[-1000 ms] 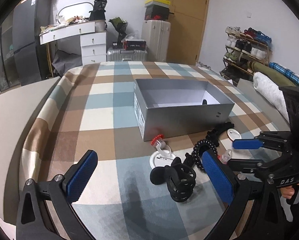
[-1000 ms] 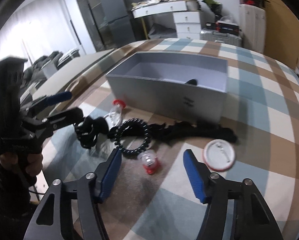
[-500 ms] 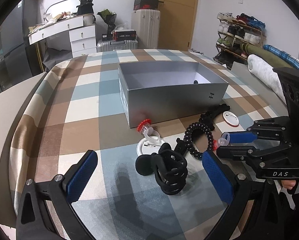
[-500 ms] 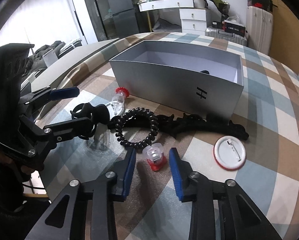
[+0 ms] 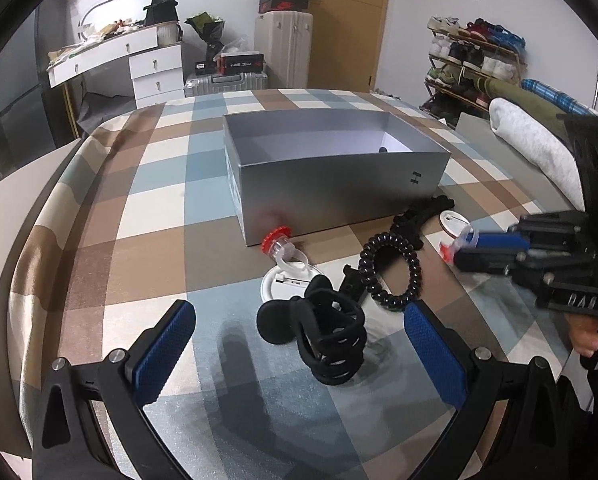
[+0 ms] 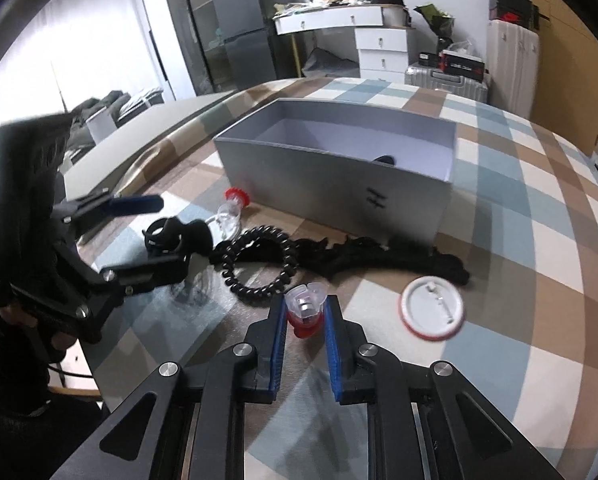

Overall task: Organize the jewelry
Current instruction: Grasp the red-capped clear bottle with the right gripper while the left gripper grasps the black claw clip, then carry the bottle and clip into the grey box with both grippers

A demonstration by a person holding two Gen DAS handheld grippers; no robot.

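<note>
The open grey box sits on the checked cloth, and everything else lies along its near wall. The right gripper has just been closing, and its blue pads now pinch a small clear ring case with a red base, just in front of the black coiled hair tie. Behind that coil, a black braided band runs along the foot of the box, and a white round badge lies beside its far end. A second clear case with a red cap rests against the box's corner, touching another white badge. The left gripper hovers with fingers spread wide on either side of a black hair clip, not touching it.
</note>
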